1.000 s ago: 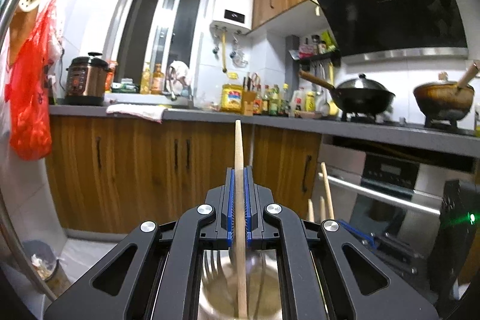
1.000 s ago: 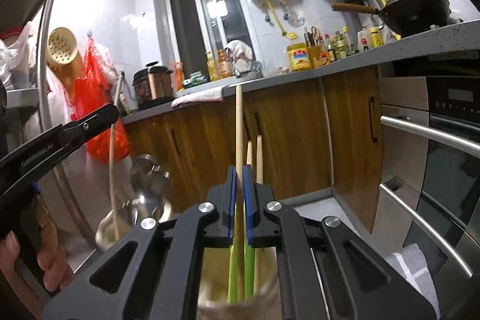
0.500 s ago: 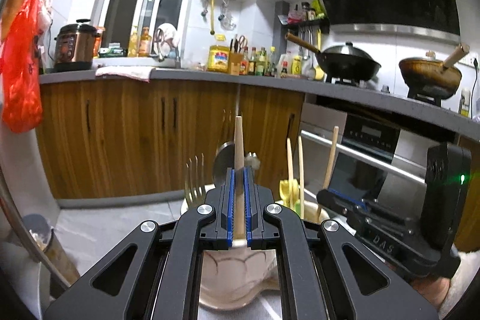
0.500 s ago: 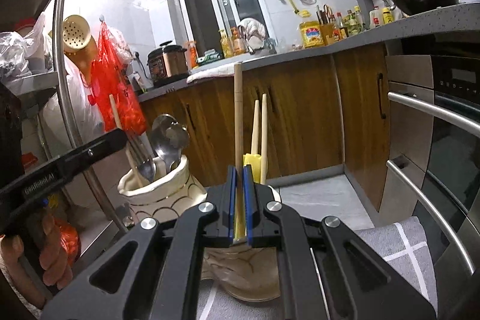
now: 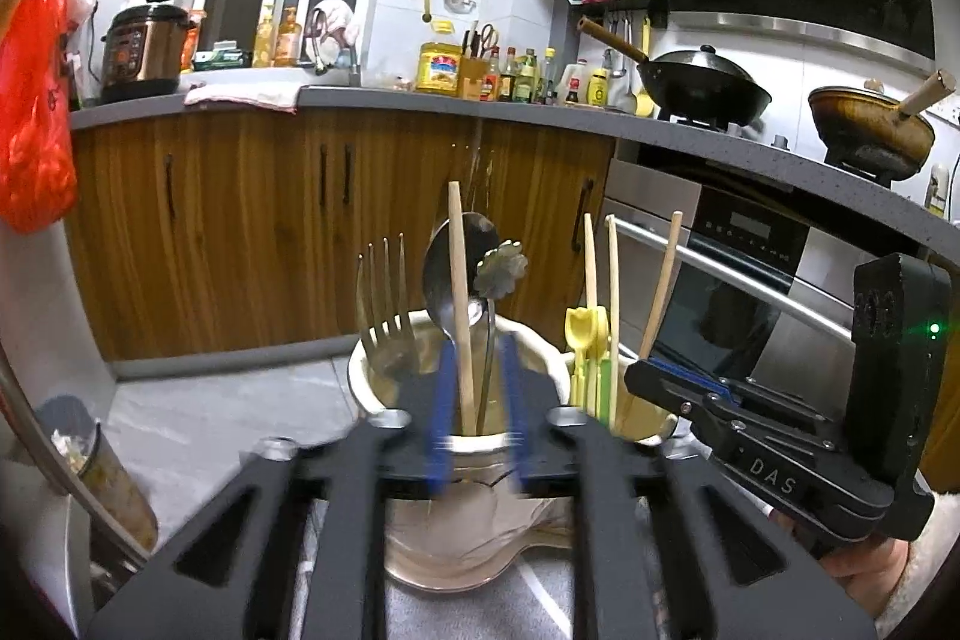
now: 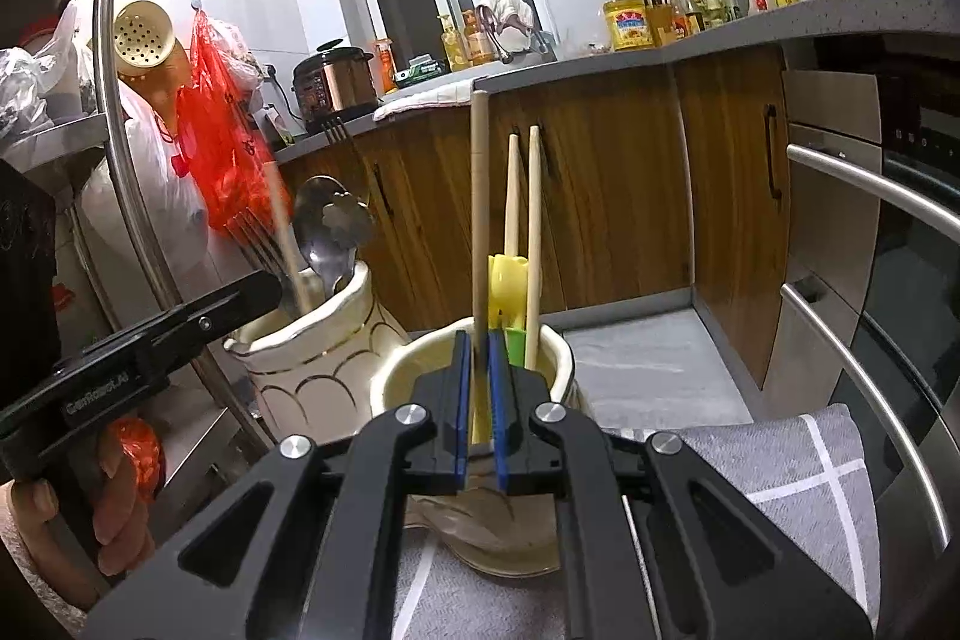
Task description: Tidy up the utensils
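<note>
Above both holders the air is free; only upright handles intrude. The left holder carries a fork, spoon and wooden stick. The right holder is crowded by chopsticks. The gap between holders appears narrow. A metal rack post bounds the left side.

Two cream ceramic utensil jars stand side by side: the scalloped jar on the left holds a steel fork and spoon, the plain jar on the right holds wooden chopsticks.
</note>
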Demonstrator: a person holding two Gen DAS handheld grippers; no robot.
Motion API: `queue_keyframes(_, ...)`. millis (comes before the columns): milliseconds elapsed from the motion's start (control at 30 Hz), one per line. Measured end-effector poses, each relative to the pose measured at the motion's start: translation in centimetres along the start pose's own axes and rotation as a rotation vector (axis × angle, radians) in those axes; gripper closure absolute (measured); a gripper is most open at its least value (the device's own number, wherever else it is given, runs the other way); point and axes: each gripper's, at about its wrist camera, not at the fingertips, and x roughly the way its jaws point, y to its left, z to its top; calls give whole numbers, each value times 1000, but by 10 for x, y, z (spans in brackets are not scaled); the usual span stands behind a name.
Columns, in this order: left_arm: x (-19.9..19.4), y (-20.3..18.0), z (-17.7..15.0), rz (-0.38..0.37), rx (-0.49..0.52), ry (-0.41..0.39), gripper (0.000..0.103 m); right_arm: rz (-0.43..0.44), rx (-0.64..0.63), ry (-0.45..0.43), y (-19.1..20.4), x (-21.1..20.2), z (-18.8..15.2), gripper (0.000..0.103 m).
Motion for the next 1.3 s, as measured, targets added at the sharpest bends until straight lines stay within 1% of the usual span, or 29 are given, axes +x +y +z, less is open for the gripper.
queue_keyframes(33,-2,0,1,-3,1,-9,60,-2,0,0,0,-1,0,78)
queue_keyframes(67,-5,-1,1,-13,3,-19,60,5,2,-1,0,-2,1,67)
queue_keyframes(100,-6,-2,2,-17,7,-22,60,19,4,-5,0,-4,1,62)
queue_keyframes(167,-9,-5,3,-14,18,-23,57,15,-6,-11,1,-7,2,59)
queue_keyframes(200,-10,-6,5,-16,19,-20,55,13,-11,-11,2,-9,3,54)
queue_keyframes(233,-11,-8,5,-19,19,-19,51,12,-11,-10,3,-11,4,48)
queue_keyframes(300,-19,-9,6,-20,19,-27,45,15,-4,-6,3,-18,6,46)
queue_keyframes(367,-28,-9,7,-19,21,-34,34,7,-3,-3,3,-28,7,38)
queue_keyframes(400,-34,-9,6,-15,22,-38,33,2,-1,-1,2,-34,6,30)
queue_keyframes(433,-39,-8,6,-10,21,-40,30,2,2,0,1,-38,6,27)
queue_keyframes(467,-44,-8,5,-4,18,-40,26,1,8,4,0,-44,6,26)
queue_keyframes(533,-56,-6,2,8,7,-37,23,-13,11,17,-3,-57,3,15)
queue_keyframes(600,-68,-5,-1,30,-6,-29,18,-23,12,21,-5,-68,0,12)
queue_keyframes(667,-76,-7,-5,56,-20,-26,10,-38,10,22,-5,-82,-4,8)
queue_keyframes(700,-79,-7,-7,66,-30,-22,9,-50,5,21,-5,-89,-5,5)
queue_keyframes(833,-88,-13,-19,117,-55,26,7,-105,-11,12,0,-112,-9,5)
queue_keyframes(900,-91,-16,-26,167,-60,61,7,-149,-30,2,4,-123,-10,5)
queue_keyframes(967,-95,-17,-32,242,-64,99,6,-188,-54,-1,8,-129,-12,5)
queue_keyframes(1067,-100,-16,-40,314,-56,128,5,-208,-76,8,13,-135,-16,5)
queue_keyframes(1200,-106,-15,-48,338,-43,161,5,-206,-70,33,17,-137,-21,5)
queue_keyframes(1300,-110,-17,-49,348,-32,167,5,-206,-62,40,19,-139,-22,5)
